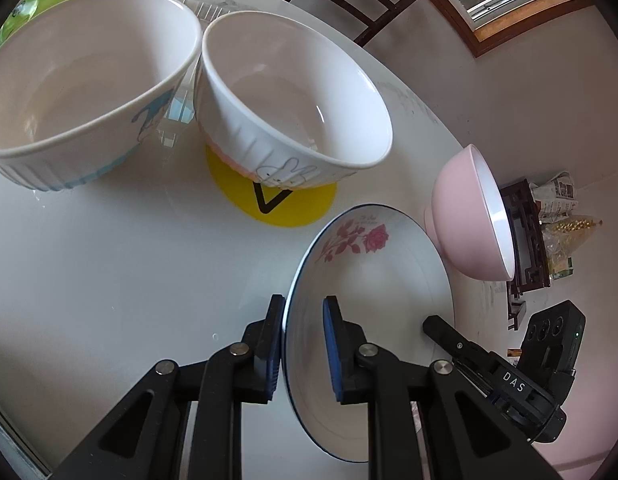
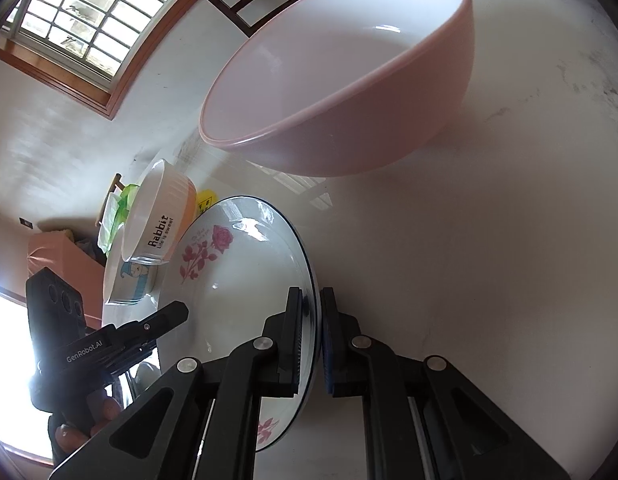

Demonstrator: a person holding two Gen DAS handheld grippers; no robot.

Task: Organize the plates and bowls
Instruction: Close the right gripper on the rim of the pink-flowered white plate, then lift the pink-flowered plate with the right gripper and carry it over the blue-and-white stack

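Rose plate [image 1: 373, 264], both jaws part-open, straddling opposite rims

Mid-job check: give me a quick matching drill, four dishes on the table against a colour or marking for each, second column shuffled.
Things:
1. rose plate
2. pink bowl
3. rabbit bowl
4. blue-print bowl

Descriptions:
A. sits on the yellow disc
B. white inside, plain pink outside
C. thin dark rim, both grippers' jaws straddle its edge
D. white, with a blue figure on its ribbed side

Pairs: 1-C, 2-B, 3-A, 4-D
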